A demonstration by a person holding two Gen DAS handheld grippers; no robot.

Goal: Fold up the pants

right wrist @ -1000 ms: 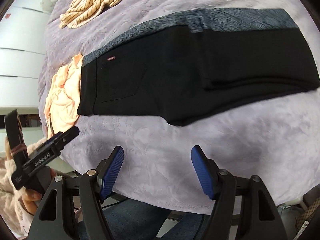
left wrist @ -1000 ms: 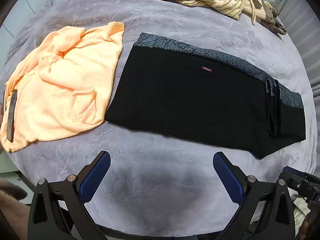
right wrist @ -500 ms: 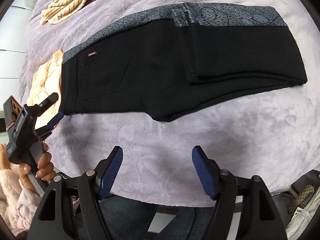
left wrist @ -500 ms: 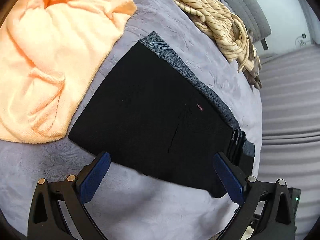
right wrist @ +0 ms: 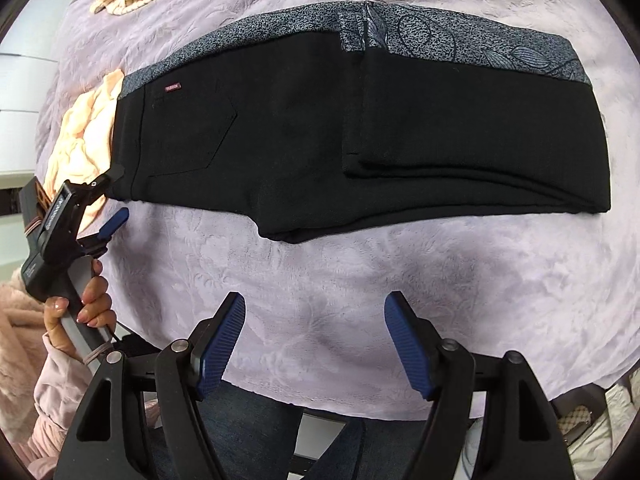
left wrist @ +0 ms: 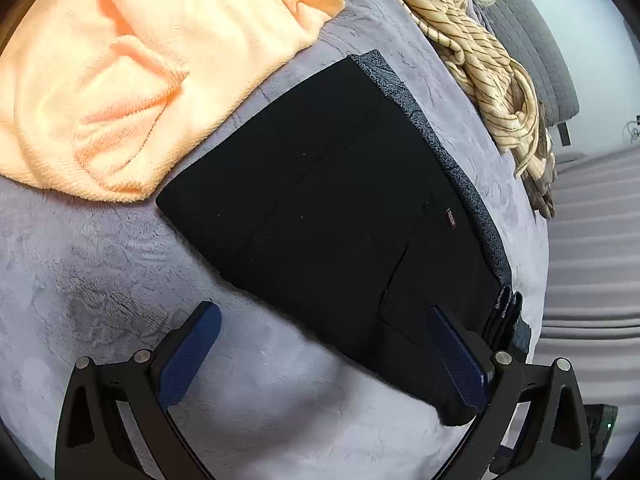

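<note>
Black pants point(right wrist: 304, 136) with a grey patterned side stripe lie flat on the lilac blanket point(right wrist: 340, 280), the legs doubled back over themselves on the right. In the left wrist view the pants point(left wrist: 328, 216) run diagonally. My left gripper point(left wrist: 326, 320) is open just over their near edge, its right finger above the black cloth, nothing between the pads. In the right wrist view the left gripper point(right wrist: 116, 190) sits at the waistband corner. My right gripper point(right wrist: 316, 312) hangs open over bare blanket in front of the pants.
An orange towel point(left wrist: 132, 76) lies crumpled left of the waistband. A striped beige garment point(left wrist: 484, 76) lies at the far side. The blanket's near edge point(right wrist: 320, 396) runs just behind my right fingers, with a person's legs below it.
My left gripper has dropped and rolled toward the pants' waist end, so the pants now fill its view diagonally. The right gripper shifted slightly; both stay open.
</note>
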